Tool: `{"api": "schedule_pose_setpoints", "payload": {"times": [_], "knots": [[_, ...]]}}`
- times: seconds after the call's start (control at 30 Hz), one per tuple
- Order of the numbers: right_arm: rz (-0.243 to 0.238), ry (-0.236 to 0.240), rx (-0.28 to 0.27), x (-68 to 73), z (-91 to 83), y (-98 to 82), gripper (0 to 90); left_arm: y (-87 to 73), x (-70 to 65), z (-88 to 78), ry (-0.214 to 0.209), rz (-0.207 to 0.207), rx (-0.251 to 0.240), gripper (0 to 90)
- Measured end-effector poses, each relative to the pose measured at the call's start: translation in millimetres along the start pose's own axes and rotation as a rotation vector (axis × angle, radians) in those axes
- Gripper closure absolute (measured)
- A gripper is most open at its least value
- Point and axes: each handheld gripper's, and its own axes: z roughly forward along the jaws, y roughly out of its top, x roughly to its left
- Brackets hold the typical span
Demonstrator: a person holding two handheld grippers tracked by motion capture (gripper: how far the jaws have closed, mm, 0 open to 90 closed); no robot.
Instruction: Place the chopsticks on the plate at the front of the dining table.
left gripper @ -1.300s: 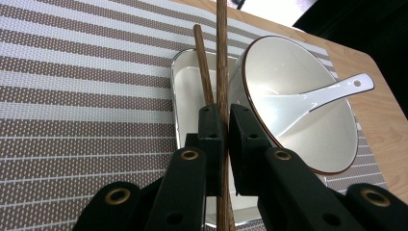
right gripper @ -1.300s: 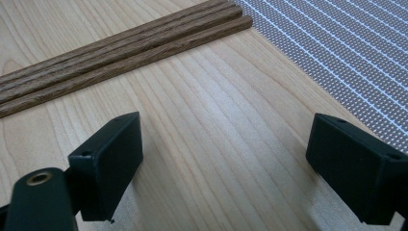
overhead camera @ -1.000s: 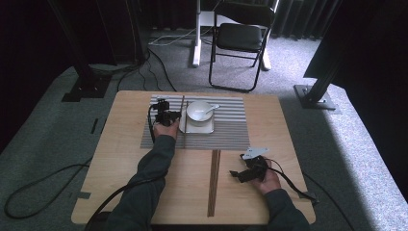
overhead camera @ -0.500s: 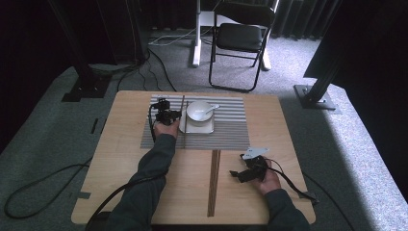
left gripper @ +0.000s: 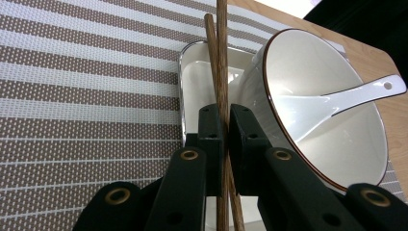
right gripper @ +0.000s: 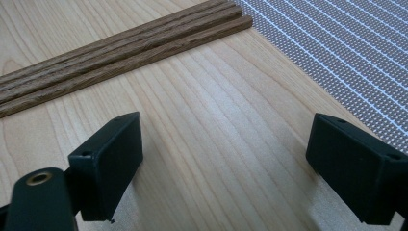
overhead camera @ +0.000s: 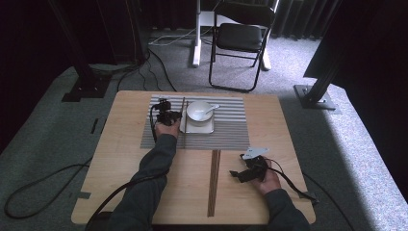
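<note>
high view: overhead, faces 12 o'clock, far | left gripper view: close over striped mat (left gripper: 72, 72) beside bowl (left gripper: 327, 120) | right gripper view: low over tabletop (right gripper: 202, 144) | shared: mat, chopsticks (right gripper: 120, 48)

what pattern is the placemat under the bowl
Brown and white stripes in a woven mesh on the placemat, clearest in the left gripper view beside the bowl.

A striped placemat (overhead camera: 226, 132) lies across the far half of the table (overhead camera: 110, 163). On it sits a tray (overhead camera: 204, 127) holding a bowl (overhead camera: 199, 110) with a spoon (overhead camera: 210, 109) inside; a pair of chopsticks (left gripper: 220, 57) rises just left of the bowl. Nearer the person, more chopsticks (overhead camera: 213, 182) lie on bare wood, and a folding chair (overhead camera: 240, 38) stands beyond the table.
</note>
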Motion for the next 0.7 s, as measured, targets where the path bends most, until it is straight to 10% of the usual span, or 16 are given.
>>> {"api": "schedule_pose_setpoints", "payload": {"times": [0.7], "knots": [[0.000,0.000,0.000,0.0,0.0,0.0,12.0,0.5,2.1,13.4,-0.002,-0.023,0.031,84.5]]}}
